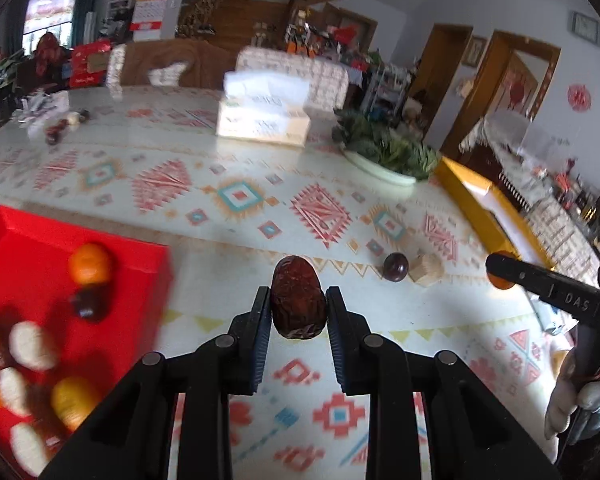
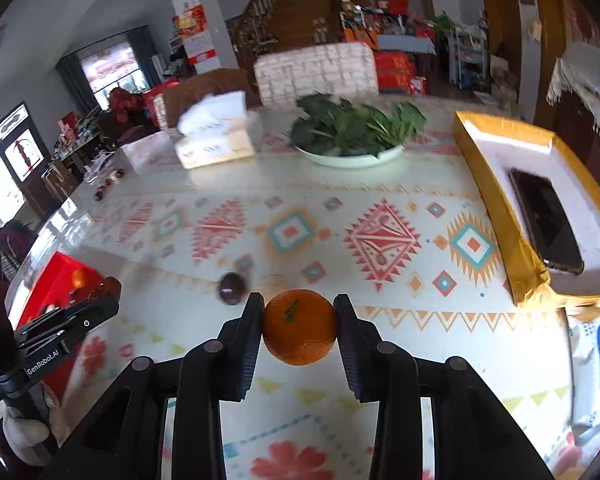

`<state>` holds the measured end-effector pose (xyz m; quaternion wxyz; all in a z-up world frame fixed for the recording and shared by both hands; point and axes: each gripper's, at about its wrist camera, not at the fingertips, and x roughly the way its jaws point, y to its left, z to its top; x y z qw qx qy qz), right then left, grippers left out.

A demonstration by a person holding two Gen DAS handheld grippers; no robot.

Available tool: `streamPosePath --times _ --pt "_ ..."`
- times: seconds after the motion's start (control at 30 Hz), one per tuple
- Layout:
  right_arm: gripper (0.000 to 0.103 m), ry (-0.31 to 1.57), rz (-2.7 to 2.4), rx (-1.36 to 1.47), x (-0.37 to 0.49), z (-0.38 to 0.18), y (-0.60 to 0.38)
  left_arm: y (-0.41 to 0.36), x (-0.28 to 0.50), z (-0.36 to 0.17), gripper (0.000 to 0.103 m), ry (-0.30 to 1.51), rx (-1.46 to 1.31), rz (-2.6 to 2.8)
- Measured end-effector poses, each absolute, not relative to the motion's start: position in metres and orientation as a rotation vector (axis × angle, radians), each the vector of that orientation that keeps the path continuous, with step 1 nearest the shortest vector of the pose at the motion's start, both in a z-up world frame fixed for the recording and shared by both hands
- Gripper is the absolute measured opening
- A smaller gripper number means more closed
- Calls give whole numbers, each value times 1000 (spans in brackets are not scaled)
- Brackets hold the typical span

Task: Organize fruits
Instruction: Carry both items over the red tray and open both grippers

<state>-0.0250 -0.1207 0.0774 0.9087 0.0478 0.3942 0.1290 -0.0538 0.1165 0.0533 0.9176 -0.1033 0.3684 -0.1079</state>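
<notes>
Behind both tools sits a busy living room with stairs, doors and shelves; below them lies the worktop (image 2: 228, 184) with its bright diamond-pattern cloth; the left tool (image 1: 298, 312) is pinching a wrinkly brown date (image 1: 298, 302) between its two fingers, held up off the cloth; the right tool (image 2: 299, 326) is pinching a small orange (image 2: 299, 326) the same way, with the pads pressing on both sides of it; to the left of the left tool is a red tray (image 1: 28, 240) that already holds some fruit, so part of the sorting looks done; I can make out another orange fruit (image 1: 90, 263), a dark fruit (image 1: 88, 304) and some pale round pieces (image 1: 32, 345) in it; I think the two held fruits are meant to go to their places next, but which place I cannot tell; one dark round fruit (image 1: 395, 267) lies on the cloth ahead and to the right of the left tool, so that one is left to do; far ahead on the left a few small things (image 1: 66, 122) lie near the worktop's edge, too blurry to name; the tray is cut off at the picture's edge and smeared, so I cannot count what is in it; a gold box (image 2: 500, 184) with a dark phone (image 2: 546, 224) in it sits ahead and right of the right tool.
</notes>
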Motion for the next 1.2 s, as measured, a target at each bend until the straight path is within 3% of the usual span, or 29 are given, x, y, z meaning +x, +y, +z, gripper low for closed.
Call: streamPosePath --times 0.5,0.83,1.2 --pt "39 778 590 -68 -85 96 47 266 -113 102 26 648 -208 61" --pt "39 823 778 -179 -111 73 149 323 -75 74 26 770 -225 109" --pt "40 883 818 -257 -113 44 180 334 -52 44 26 849 -263 101"
